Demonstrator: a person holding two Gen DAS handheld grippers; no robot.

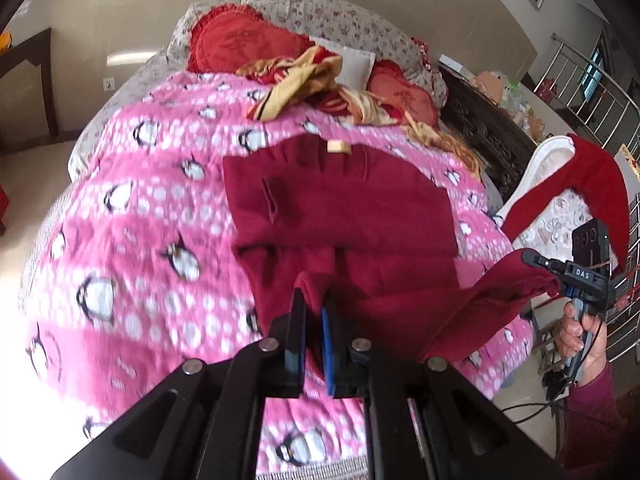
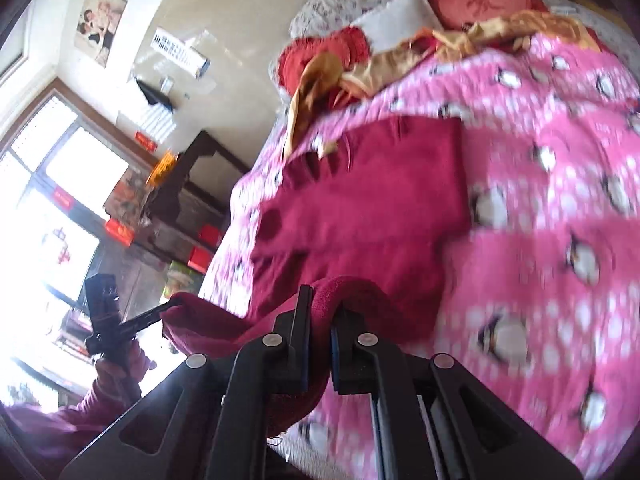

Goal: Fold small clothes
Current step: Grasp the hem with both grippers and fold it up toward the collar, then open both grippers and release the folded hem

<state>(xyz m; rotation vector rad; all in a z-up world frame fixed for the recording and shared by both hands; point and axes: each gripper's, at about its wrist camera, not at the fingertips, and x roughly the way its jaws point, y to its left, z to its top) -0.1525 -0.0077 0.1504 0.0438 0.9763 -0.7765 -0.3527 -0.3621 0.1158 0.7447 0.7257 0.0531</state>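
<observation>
A dark red garment (image 1: 340, 208) lies on the pink penguin quilt (image 1: 140, 240); its far part is flat and has a tan label. My left gripper (image 1: 314, 300) is shut on its near edge at the left. My right gripper (image 1: 556, 276), seen at the right of the left wrist view, is shut on the other near corner, lifted off the bed. In the right wrist view the garment (image 2: 360, 208) stretches from my right gripper (image 2: 322, 304) to the left gripper (image 2: 168, 308) at the lower left.
Red cushions (image 1: 240, 44), a gold and red cloth (image 1: 304, 76) and a floral pillow (image 1: 340, 20) lie at the head of the bed. A red garment (image 1: 592, 176) hangs on a white chair at the right, near a metal railing (image 1: 600, 92).
</observation>
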